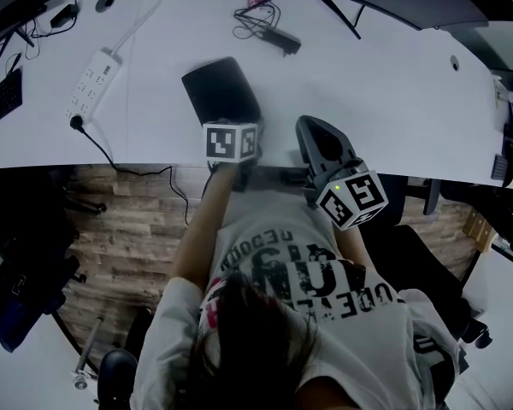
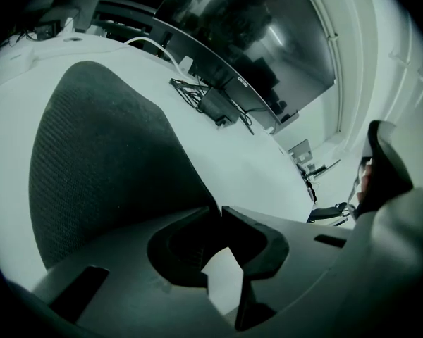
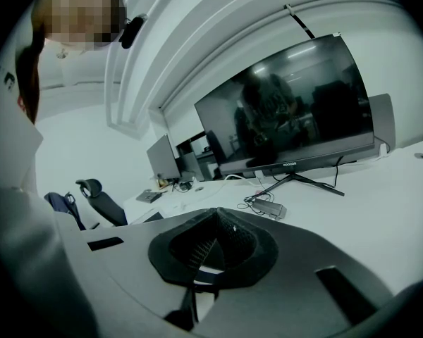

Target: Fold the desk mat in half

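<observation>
The dark desk mat (image 1: 222,88) lies doubled over as a small rectangle on the white desk (image 1: 393,101), close to its front edge. In the left gripper view its textured surface (image 2: 106,153) fills the left side. My left gripper (image 1: 232,126) sits at the mat's near edge. Its jaws (image 2: 220,210) stand a thin slit apart, with the mat's edge right at the tips. My right gripper (image 1: 312,126) hovers to the right of the mat, over bare desk. It is shut (image 3: 215,215), tips touching, with nothing between them.
A white power strip (image 1: 92,82) and its cable lie at the desk's left. A tangle of cables with a black adapter (image 1: 269,31) sits beyond the mat. A large monitor (image 3: 296,111) stands at the back. The desk's front edge (image 1: 154,162) runs just under both grippers.
</observation>
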